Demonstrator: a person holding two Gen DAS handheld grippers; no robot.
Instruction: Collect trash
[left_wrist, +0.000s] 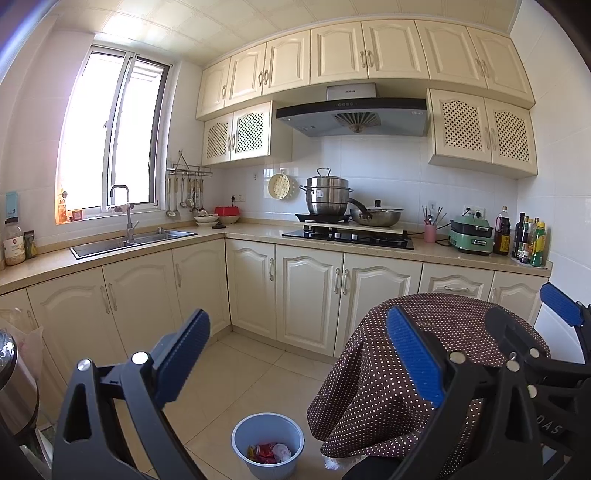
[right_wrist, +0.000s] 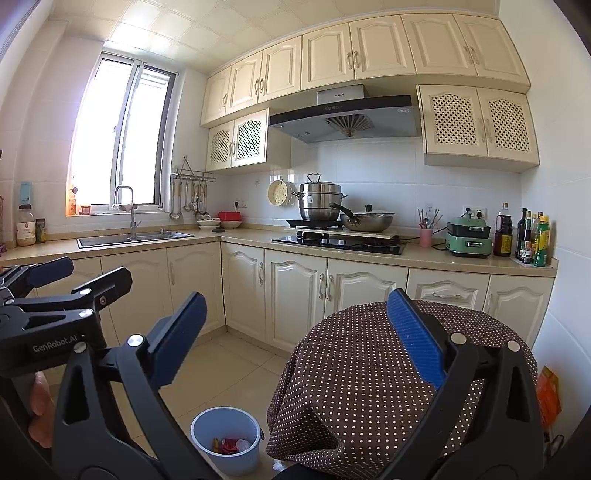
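A small pale blue bin (left_wrist: 267, 443) stands on the tiled floor beside a round table; it also shows in the right wrist view (right_wrist: 225, 439). Red and white wrappers (left_wrist: 269, 452) lie in its bottom. My left gripper (left_wrist: 299, 362) is open and empty, held high above the floor and bin. My right gripper (right_wrist: 303, 343) is also open and empty, at about the same height. The right gripper shows at the right edge of the left wrist view (left_wrist: 532, 321), and the left gripper at the left edge of the right wrist view (right_wrist: 74, 277).
The round table (left_wrist: 424, 332) has a brown polka-dot cloth, right of the bin. Cream cabinets and an L-shaped counter (left_wrist: 236, 236) carry a sink, hob, pots and bottles. A steel container (left_wrist: 14, 387) stands at the left. An orange packet (right_wrist: 548, 391) is by the right wall.
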